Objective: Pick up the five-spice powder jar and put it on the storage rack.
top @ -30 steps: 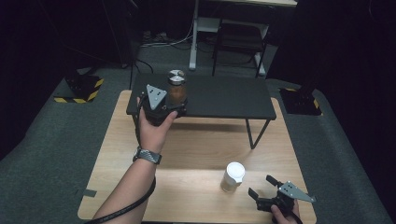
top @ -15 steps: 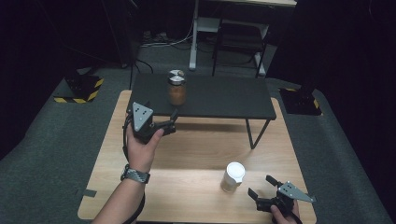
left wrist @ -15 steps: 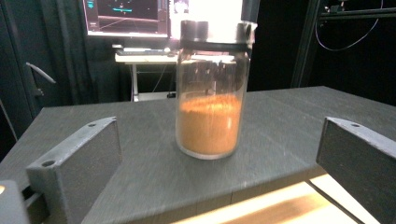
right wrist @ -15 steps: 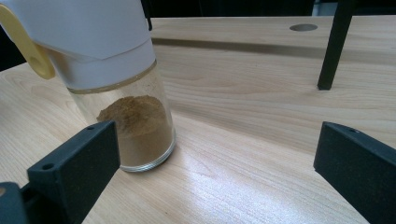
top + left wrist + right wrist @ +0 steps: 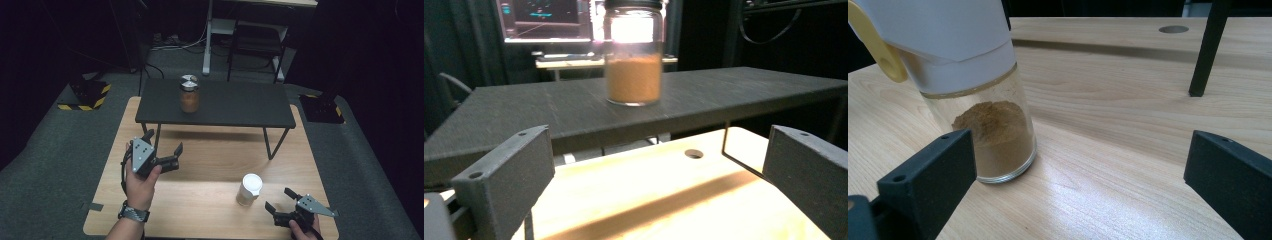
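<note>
a small clear glass spice bottle with a tall white plastic cap point(image 5: 965, 95) stands upright on the pale wooden surface point(image 5: 210, 165), near its front right part. a low layer of brown powder sits at the bottom, so it is probably light and top-heavy, easy to tip. the glass looks hard and smooth, likely slippery and breakable if knocked over. the straight glass wall just under the cap seems the safest place to grip, square across the body.

the right tool point(image 5: 285, 201) rests just beside this bottle point(image 5: 249, 189), to its right, jaws spread wide and empty, not touching it. in the right gripper view the bottle stands near the left jaw, off centre.

farther back, a clear glass jar with a dark lid, about half full of orange-brown powder point(image 5: 189, 93), stands upright on a low black metal table point(image 5: 235, 105) set on the wooden surface. it looks heavier and steadier.

the left tool point(image 5: 161, 150), held in the person's left hand point(image 5: 140, 180), hovers over the wood, well apart from the jar, jaws wide and empty.
</note>
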